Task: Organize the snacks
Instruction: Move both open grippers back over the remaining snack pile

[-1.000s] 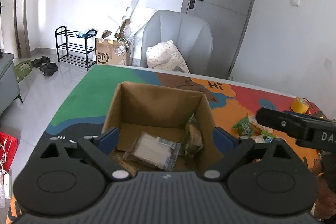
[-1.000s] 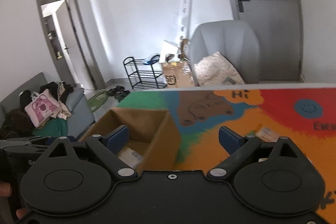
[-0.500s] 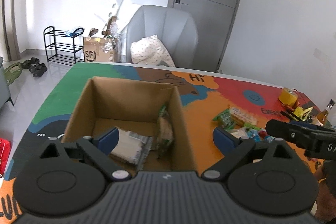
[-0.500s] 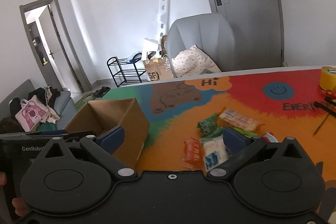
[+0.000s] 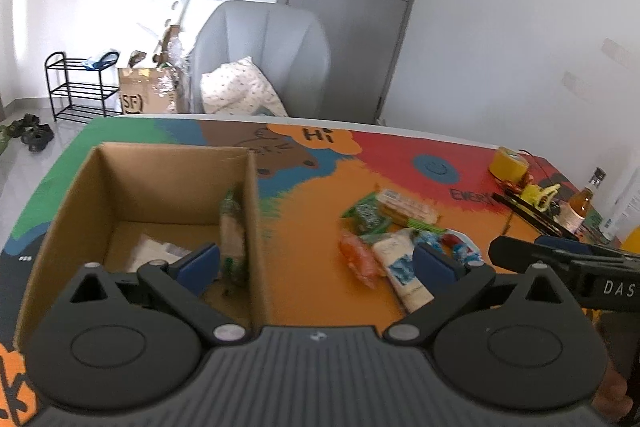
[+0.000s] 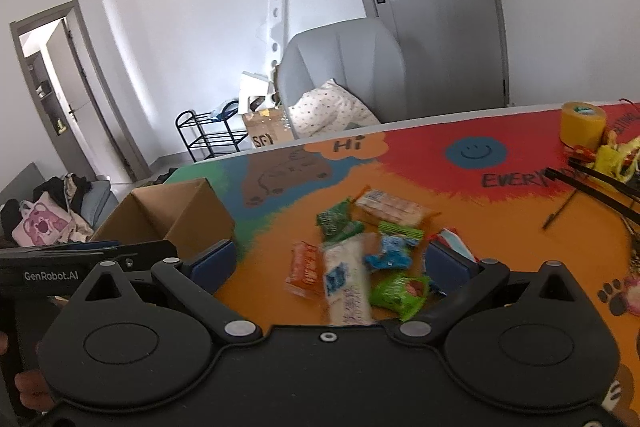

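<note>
An open cardboard box [image 5: 72,211] stands at the left of the colourful table mat, with a white packet [image 5: 154,251] and a green-and-tan packet [image 5: 232,239] inside. To its right lies a loose pile of snacks: an orange packet [image 6: 306,267], a white-and-blue packet [image 6: 346,279], green packets [image 6: 338,221], a blue one [image 6: 390,253] and a biscuit pack [image 6: 390,207]. My left gripper [image 5: 316,263] hovers over the box's right wall, its jaws opening and holding nothing. My right gripper [image 6: 330,262] stands open above the pile, apart from it.
A yellow tape roll [image 6: 582,125], a pen [image 6: 560,211], black rods [image 6: 592,183] and a bottle [image 5: 578,211] crowd the table's right side. A grey chair [image 5: 264,59] with a pillow stands behind the far edge. The box [image 6: 188,215] sits left of the pile.
Both grippers have swung to the right. The box has slid leftward in both views and the snack pile has come into view. Both pairs of jaws stand slightly wider.
</note>
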A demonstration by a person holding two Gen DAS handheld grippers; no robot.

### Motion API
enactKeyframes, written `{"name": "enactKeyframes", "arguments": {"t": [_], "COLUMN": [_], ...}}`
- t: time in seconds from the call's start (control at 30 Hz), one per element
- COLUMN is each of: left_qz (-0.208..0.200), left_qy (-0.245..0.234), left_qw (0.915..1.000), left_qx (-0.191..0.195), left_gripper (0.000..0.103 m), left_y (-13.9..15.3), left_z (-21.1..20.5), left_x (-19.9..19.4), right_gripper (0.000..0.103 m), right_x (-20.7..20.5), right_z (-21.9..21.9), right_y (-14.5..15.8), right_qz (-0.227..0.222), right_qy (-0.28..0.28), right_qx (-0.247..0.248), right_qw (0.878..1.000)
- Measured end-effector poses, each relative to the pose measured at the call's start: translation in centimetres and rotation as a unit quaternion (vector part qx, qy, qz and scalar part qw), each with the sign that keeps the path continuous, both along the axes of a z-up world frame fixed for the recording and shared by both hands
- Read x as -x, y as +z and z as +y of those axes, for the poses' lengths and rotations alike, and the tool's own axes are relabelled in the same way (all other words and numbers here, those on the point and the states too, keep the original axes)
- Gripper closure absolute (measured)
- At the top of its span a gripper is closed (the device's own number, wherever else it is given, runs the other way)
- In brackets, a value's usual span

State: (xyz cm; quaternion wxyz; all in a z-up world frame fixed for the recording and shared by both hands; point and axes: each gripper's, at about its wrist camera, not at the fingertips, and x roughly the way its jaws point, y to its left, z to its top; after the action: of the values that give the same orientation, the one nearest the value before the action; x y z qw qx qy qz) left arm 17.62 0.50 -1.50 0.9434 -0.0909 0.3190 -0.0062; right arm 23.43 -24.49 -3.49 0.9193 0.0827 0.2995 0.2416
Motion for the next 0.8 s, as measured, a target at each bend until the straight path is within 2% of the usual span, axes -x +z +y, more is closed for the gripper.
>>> {"name": "enactKeyframes", "arguments": {"t": [0.37,0.6,0.77,0.8], "left_qz": [0.015,0.033,0.038,0.037], "left_qy": [-0.044,-0.052,-0.060,-0.060], "left_qw": [0.9989,0.9981,0.9974,0.9974], "left_qx": [0.007,0.004,0.011,0.013], "left_gripper": [0.001,0.001,0.004,0.007], "left_y": [-0.9,-1.9,-2.7,-2.9], "left_z": [-3.1,-4.6,-5.4,-5.5], "left_x": [-1.0,-1.7,-2.1,-2.2], "right_gripper": [0.000,0.000,0.000,0.001], "right_x": [0.0,-0.1,-0.4,-0.5], "right_z": [-3.3,-4.9,-5.3,-5.4], "right_y": [-0.8,-2.0,-3.0,-3.2], "right_qz": [0.010,0.025,0.029,0.031], "right_qy": [-0.023,-0.032,-0.037,-0.038], "right_qx": [0.004,0.004,0.006,0.005], "right_qw": [1.000,0.999,0.999,0.999]}}
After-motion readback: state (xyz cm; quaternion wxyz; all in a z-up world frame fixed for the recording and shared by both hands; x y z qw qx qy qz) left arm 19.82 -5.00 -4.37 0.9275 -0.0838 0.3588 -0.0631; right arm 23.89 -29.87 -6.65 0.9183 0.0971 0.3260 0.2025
